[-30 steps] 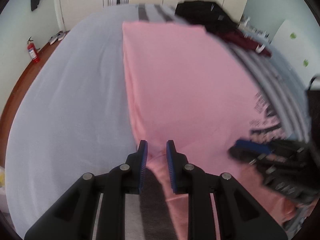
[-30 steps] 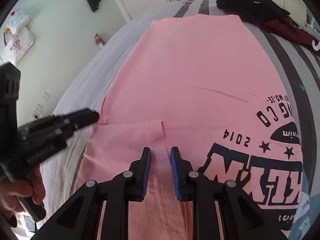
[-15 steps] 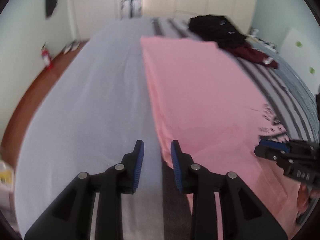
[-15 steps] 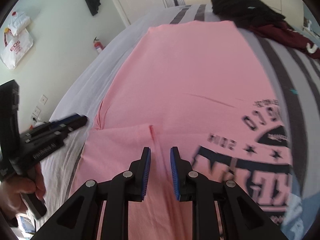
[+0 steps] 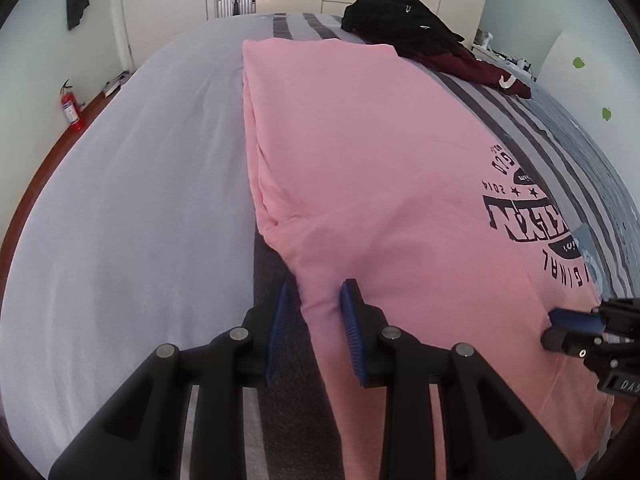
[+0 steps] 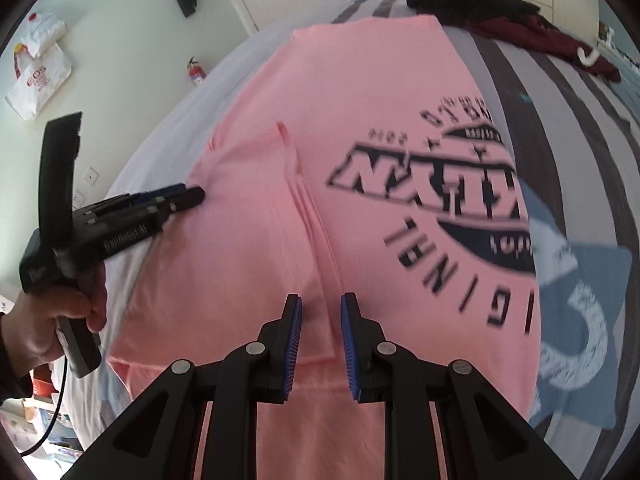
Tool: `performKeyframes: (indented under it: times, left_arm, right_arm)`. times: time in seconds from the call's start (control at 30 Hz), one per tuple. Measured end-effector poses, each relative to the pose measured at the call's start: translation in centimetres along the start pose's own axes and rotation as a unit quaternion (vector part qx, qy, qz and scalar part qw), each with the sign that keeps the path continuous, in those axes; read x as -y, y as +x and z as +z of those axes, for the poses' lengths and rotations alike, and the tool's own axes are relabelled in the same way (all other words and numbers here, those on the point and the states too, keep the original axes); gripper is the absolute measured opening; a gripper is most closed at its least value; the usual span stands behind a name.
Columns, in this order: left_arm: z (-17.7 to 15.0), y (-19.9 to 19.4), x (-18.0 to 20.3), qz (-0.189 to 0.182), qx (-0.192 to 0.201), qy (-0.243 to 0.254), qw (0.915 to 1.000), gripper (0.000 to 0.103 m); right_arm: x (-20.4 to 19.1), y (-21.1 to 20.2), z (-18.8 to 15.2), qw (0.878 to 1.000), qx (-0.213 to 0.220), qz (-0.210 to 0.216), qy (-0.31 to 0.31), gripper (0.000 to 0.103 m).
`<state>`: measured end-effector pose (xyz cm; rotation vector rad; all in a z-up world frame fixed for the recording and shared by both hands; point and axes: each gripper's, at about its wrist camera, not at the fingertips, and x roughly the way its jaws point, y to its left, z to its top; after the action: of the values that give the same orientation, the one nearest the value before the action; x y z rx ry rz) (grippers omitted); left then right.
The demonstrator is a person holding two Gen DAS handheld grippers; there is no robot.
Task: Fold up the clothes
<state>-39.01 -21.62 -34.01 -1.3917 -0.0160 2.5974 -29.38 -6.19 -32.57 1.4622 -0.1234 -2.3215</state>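
Observation:
A pink T-shirt [image 5: 360, 152] with a dark printed logo [image 6: 432, 176] lies flat on the bed, its left side and sleeve folded inward. My left gripper [image 5: 316, 314] is open at the shirt's near left edge, and a strip of pink fabric shows in the gap between its fingers. In the right wrist view the left gripper [image 6: 188, 198] is held by a hand, its tips at the fold's corner. My right gripper [image 6: 320, 318] is open low over the folded sleeve's hem, gripping nothing. It also shows at the left wrist view's right edge, right gripper [image 5: 576, 328].
The bed [image 5: 120, 200] has a pale sheet on the left and a grey striped cover on the right. A black clothes pile [image 5: 396, 24] and a maroon garment [image 5: 480, 68] lie at the far end. A blue printed garment [image 6: 580, 320] lies beside the shirt. A fire extinguisher [image 5: 70, 106] stands by the wall.
My left gripper swung from over the bare sheet back to the shirt's left edge. My right gripper drew back toward the near end, so the logo sits closer.

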Motion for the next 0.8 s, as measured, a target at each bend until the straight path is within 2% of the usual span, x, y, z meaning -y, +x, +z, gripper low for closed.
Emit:
performKeyframes:
  times: [0.07,0.13,0.2,0.33,0.43,0.53,0.67,0.8]
  left_arm:
    - [0.5,-0.4,-0.5,-0.004,-0.001,-0.028,0.9996,0.026]
    - [1.1,-1.0,-0.6,0.003,0.011,-0.034,0.9994,0.025]
    - [1.7,-1.3,-0.3,0.012,0.023,-0.025,0.9994,0.025]
    - [2.0,0.9,-0.5,0.044,0.003,-0.011,0.999,0.025]
    - [1.3,1.1,-0.8,0.045,-0.001,-0.004,0.999,0.025]
    - [1.5,0.7,-1.3,0.033,-0.001,-0.025,0.9991,0.026]
    - [1.0,-1.8,-1.5,0.025,0.013,-0.044,0.9986,0.025]
    - [-1.7,-6.0,0.0,0.017,0.03,-0.034,0.9988,0.025]
  right_arm:
    - [0.2,-0.3,-0.8,1.0,-0.004,0.001,0.001,0.018]
    - [0.5,-0.4,-1.0,1.0,-0.003,0.001,0.002,0.018]
    - [0.7,-0.5,-1.1,1.0,-0.002,0.002,0.003,0.018]
    - [0.7,-0.1,-1.1,1.0,0.001,0.002,0.007,0.018]
    - [0.7,0.0,-1.2,1.0,0.004,0.0,0.01,0.018]
    - [1.2,-0.8,-1.8,1.0,0.005,-0.006,0.01,0.018]
    - [1.9,-1.9,-2.5,1.0,0.006,-0.013,0.01,0.018]
    - [2.5,-3.0,-3.2,1.0,0.008,-0.019,0.01,0.018]
